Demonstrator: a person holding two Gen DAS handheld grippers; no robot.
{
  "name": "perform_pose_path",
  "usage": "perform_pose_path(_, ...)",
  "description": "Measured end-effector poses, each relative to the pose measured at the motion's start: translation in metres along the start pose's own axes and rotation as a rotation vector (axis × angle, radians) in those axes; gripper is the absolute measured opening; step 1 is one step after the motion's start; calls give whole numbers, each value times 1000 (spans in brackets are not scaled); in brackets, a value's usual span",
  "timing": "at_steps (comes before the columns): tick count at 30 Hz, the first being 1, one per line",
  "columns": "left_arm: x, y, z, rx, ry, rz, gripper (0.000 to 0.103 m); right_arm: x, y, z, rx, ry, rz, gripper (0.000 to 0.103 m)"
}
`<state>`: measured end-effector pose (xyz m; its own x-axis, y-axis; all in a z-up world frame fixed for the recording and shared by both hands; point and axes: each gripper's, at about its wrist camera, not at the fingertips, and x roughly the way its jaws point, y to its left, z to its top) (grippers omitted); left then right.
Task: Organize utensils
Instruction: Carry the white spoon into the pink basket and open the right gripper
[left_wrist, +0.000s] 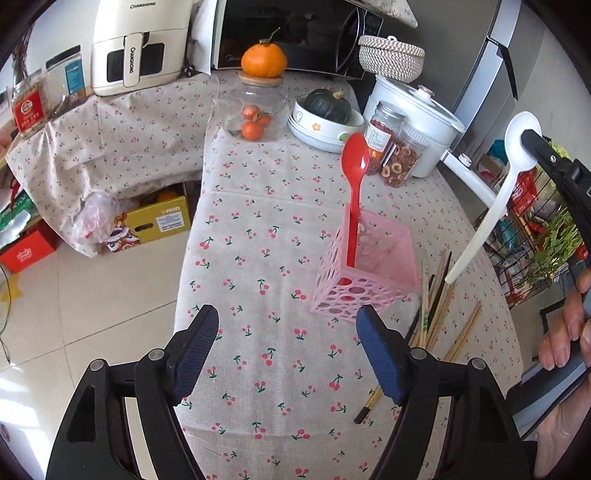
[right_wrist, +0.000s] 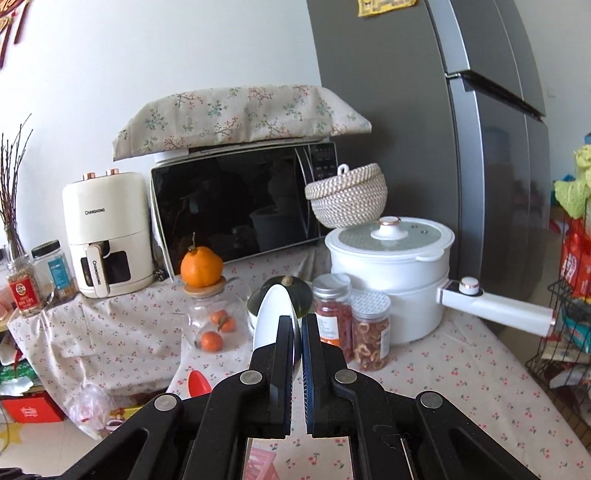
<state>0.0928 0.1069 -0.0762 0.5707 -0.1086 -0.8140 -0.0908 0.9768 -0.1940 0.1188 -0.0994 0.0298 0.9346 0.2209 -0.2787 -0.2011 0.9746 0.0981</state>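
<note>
A pink perforated holder (left_wrist: 369, 275) stands on the cherry-print tablecloth (left_wrist: 258, 258) with a red spoon (left_wrist: 355, 173) upright in it. My left gripper (left_wrist: 286, 338) is open and empty, low over the cloth just in front of the holder. My right gripper (right_wrist: 299, 321) is shut on a white spoon (right_wrist: 271, 319) by its bowl. In the left wrist view the white spoon (left_wrist: 491, 206) hangs handle-down, up and to the right of the holder. Several chopsticks (left_wrist: 437, 295) lie on the cloth right of the holder. The red spoon's bowl (right_wrist: 199, 384) shows low in the right wrist view.
At the table's back stand a glass jar (left_wrist: 255, 110) with an orange on top, a bowl with a squash (left_wrist: 325, 114), two spice jars (left_wrist: 391, 147), a white pot (left_wrist: 417, 122), a microwave (right_wrist: 240, 214) and an air fryer (right_wrist: 107, 232). A wire rack (left_wrist: 535, 236) stands right.
</note>
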Motion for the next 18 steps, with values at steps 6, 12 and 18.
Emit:
perform_pose_path(6,3,0,0,22,30,-17,79,24,19,-14,-28,2,-36,4)
perform_pose_path(12,1,0,2,19,31,-12,80,41,20,-27,-16,87,7,17)
perform_pose_path(18,1,-5,1,31,40,12,82,27,0,-15,102,124,94,84)
